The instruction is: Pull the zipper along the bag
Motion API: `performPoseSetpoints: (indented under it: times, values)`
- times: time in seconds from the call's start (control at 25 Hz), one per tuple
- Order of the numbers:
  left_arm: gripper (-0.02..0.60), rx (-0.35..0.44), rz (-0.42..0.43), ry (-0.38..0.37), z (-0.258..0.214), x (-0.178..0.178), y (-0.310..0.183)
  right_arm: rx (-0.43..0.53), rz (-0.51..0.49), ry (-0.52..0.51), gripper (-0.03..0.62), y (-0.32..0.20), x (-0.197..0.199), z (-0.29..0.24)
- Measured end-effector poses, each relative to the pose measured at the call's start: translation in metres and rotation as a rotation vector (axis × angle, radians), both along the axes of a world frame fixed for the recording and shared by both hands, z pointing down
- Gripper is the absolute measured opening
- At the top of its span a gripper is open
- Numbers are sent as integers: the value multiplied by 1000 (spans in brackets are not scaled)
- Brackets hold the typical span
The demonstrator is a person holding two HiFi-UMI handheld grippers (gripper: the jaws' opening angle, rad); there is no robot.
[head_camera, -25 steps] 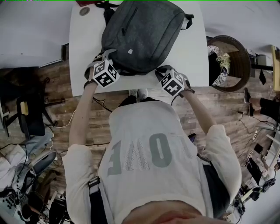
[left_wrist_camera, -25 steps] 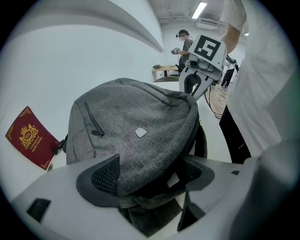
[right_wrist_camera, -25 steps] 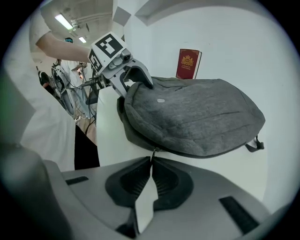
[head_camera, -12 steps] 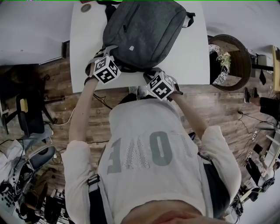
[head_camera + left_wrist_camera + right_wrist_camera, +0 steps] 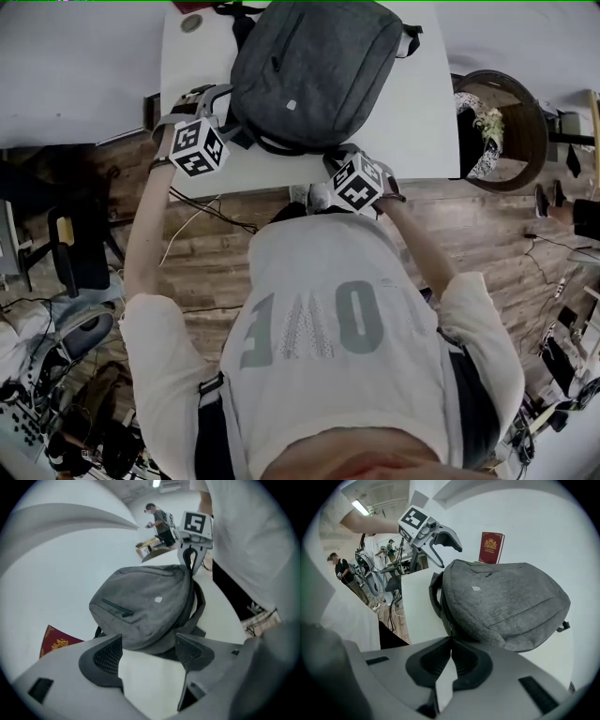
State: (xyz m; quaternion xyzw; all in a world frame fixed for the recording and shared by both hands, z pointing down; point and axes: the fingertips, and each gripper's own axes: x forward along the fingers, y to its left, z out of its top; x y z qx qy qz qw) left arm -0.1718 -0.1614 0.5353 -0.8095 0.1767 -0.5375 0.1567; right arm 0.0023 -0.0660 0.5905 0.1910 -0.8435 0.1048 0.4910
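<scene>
presently the grey bag (image 5: 314, 70) lies on the white counter (image 5: 422, 131). the right tongs (image 5: 451, 639) are closed, tips at the bag's near edge; whether they pinch a zipper pull cannot be told. the left tongs (image 5: 149, 648) stand open and empty over bare counter, just beside the bag.

I am looking at a pale short-sleeved cotton T-shirt (image 5: 319, 319), carrying large grey block letters (image 5: 309, 323), just behind both tongs. The left gripper (image 5: 150, 644) is showing a light grey moulded plastic shell and dark ribbed pads (image 5: 108, 656). The right gripper (image 5: 451, 641) is showing the same. Behind each tong's jaws, a white cube with black square markers (image 5: 199, 147) is riding on top.
</scene>
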Motion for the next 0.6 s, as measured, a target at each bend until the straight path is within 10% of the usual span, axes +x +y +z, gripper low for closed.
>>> performPoseSetpoints:
  times: [0.2, 0.6]
  values:
    - [356, -18, 145, -227, 24, -28, -22, -1, 39, -10, 31, -3, -2, 4]
    - [354, -171, 271, -271, 51, -11, -34, 0, 109, -33, 31, -8, 3, 2]
